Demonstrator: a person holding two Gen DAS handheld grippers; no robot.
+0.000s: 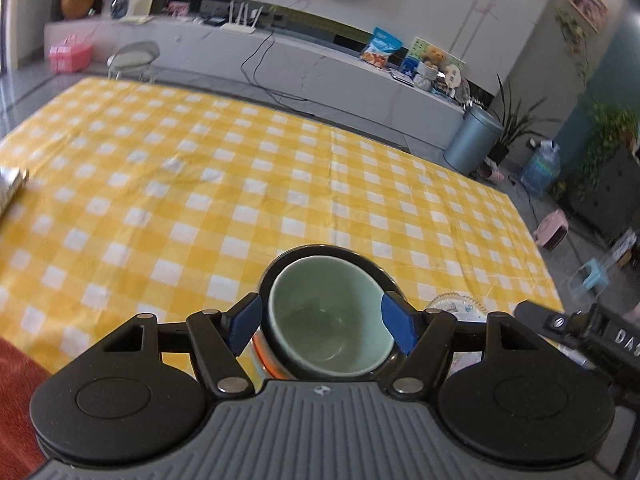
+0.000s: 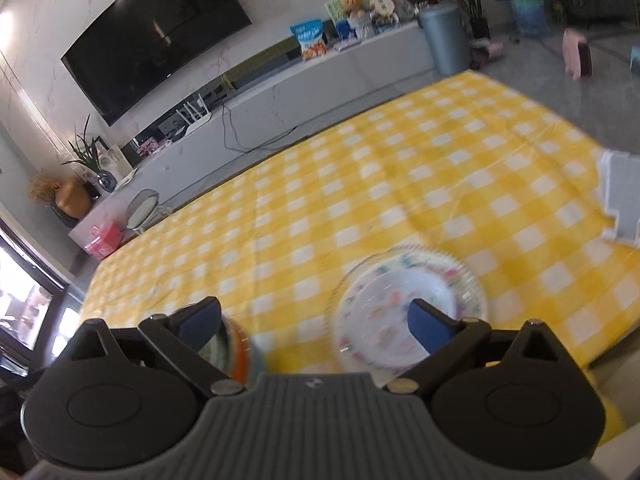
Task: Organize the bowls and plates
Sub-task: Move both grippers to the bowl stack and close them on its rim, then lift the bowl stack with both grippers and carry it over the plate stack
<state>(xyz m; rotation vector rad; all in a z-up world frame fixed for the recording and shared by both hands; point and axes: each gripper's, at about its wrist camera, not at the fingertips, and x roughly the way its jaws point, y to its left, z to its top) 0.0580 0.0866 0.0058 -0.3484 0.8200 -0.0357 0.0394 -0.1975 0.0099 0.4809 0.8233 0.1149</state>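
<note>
In the left wrist view my left gripper (image 1: 322, 326) is shut on a pale green bowl (image 1: 326, 320), its blue pads (image 1: 245, 324) against both sides. The green bowl sits inside a dark bowl with an orange band (image 1: 268, 364). A patterned glass plate (image 1: 456, 306) lies just right of them. In the right wrist view my right gripper (image 2: 316, 328) is open and empty above the table. The patterned plate (image 2: 400, 308) lies under its right finger. The orange-banded bowl (image 2: 236, 352) shows by its left finger.
The table has a yellow and white checked cloth (image 1: 240, 184). A grey stand (image 2: 622, 200) sits at the table's right edge. A flat metal object (image 1: 10, 188) lies at the left edge. The right gripper's body (image 1: 580, 332) shows close beside my left one.
</note>
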